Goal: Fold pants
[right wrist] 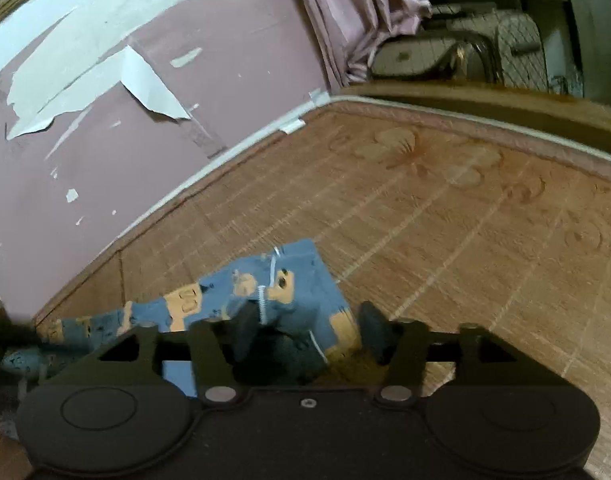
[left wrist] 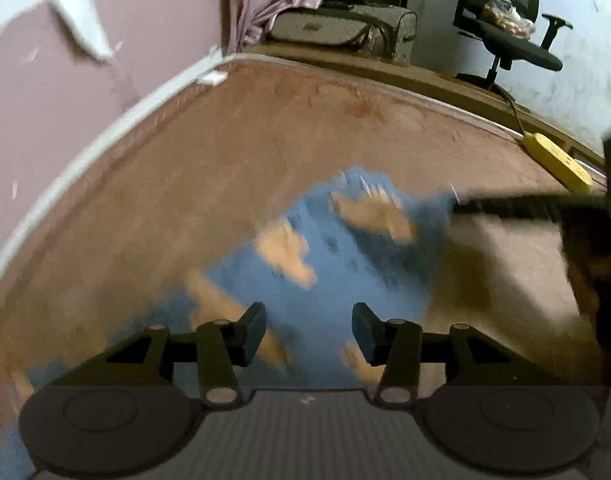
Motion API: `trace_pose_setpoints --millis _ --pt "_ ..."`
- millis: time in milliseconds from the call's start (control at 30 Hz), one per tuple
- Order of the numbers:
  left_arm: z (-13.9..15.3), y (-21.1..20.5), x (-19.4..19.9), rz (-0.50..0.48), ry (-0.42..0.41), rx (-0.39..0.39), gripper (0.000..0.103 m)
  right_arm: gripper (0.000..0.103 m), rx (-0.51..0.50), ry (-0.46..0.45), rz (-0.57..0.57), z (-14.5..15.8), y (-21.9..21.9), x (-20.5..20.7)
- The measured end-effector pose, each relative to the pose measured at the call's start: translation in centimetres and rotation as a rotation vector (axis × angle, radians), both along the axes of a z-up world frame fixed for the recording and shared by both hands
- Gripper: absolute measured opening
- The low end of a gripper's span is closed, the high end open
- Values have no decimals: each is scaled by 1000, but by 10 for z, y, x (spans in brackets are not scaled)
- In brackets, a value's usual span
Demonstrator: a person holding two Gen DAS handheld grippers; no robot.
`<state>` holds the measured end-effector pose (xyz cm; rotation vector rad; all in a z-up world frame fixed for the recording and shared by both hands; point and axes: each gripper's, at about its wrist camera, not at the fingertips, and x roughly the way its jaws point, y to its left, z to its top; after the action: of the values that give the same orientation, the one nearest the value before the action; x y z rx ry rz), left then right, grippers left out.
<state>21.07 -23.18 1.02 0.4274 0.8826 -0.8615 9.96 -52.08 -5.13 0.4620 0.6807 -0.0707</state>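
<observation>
One pair of pants (left wrist: 325,264) lies on the brown patterned mattress (right wrist: 445,208), beside the peeling mauve wall (right wrist: 225,60). Two hand-held grippers work it. The left hand-held gripper (left wrist: 309,330) hovers over the cloth with fingers spread, nothing between them; its view is motion-blurred. The right hand-held gripper (right wrist: 305,330) is also spread, a bunched fold of cloth and a white drawstring (right wrist: 265,296) between its fingers. Further right: one grey bag (left wrist: 341,28), one office chair (left wrist: 505,20), one yellow power strip (left wrist: 557,160). The pants are blue with tan patches.
</observation>
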Motion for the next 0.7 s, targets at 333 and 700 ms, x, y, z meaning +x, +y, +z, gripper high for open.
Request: trace_pose_setpoints --millis 333,700 --pt "1 -127 58 -190 30 29 74 89 -85 93 157 1 -28 1" --pt "-45 -168 62 -256 120 153 60 68 408 141 239 -24 -44 5"
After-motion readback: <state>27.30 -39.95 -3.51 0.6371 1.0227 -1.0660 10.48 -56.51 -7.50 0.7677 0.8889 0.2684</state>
